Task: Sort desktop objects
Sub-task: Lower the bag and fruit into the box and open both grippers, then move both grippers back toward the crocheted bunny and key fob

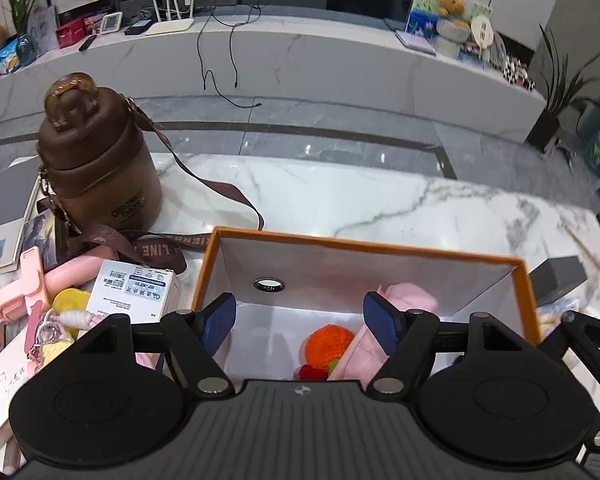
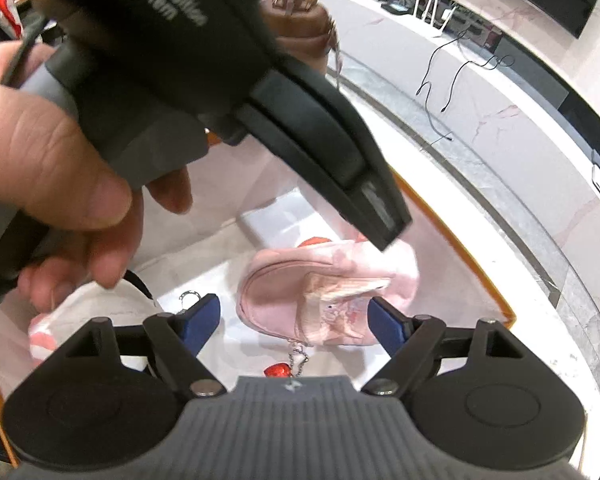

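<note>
Both grippers, left gripper (image 1: 300, 320) and right gripper (image 2: 294, 320), hang spread and empty over the orange-rimmed box (image 1: 364, 246); pink pouch (image 2: 328, 292), seemingly released, lies lower centre.

L gripper (image 1: 300, 320) hung w/ jaws wide, nothing between, over orange-rimmed box (image 1: 526, 300); inside lay orange knitted fruit (image 1: 329, 343) & pink pouch (image 1: 364, 354); brown bottle (image 1: 96, 160) stood far left; white carton (image 1: 134, 290) beside box.
</note>
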The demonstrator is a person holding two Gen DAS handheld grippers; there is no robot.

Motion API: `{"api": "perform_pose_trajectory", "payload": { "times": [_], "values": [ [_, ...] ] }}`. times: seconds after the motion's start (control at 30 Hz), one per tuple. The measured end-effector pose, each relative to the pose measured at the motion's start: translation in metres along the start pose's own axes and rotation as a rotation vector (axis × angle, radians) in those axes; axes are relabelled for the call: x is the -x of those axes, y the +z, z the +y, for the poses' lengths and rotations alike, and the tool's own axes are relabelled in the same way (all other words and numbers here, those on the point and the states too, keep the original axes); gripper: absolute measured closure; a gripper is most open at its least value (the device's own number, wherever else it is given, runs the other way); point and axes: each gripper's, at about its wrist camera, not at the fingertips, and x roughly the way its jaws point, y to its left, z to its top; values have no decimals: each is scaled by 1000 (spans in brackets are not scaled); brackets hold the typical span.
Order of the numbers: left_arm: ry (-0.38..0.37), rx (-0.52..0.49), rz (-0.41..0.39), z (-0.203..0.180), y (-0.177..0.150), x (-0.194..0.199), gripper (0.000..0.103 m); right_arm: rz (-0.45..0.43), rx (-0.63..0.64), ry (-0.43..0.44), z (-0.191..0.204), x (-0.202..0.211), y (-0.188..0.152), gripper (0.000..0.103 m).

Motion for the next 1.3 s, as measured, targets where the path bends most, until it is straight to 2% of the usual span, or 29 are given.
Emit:
{"api": "perform_pose_trajectory", "payload": {
  "times": [0.4, 0.7, 0.77, 1.3],
  "values": [
    [-32, -42, -73, -29, -3, 39, 19, -75, -56, -45, -5, 44, -24, 19],
    [-50, -113, -84, -67, -9, 50, 19, -95, -79, -77, -17, 60, -44, 19],
    [-52, -128, -89, -74, -10, 53, 19, -103, -85, -85, -17, 73, -58, 19],
    [-74, -259, -90, -147, -29, 60, 19, -112, -167, -159, -68, 104, -105, 18]
  ]
}}
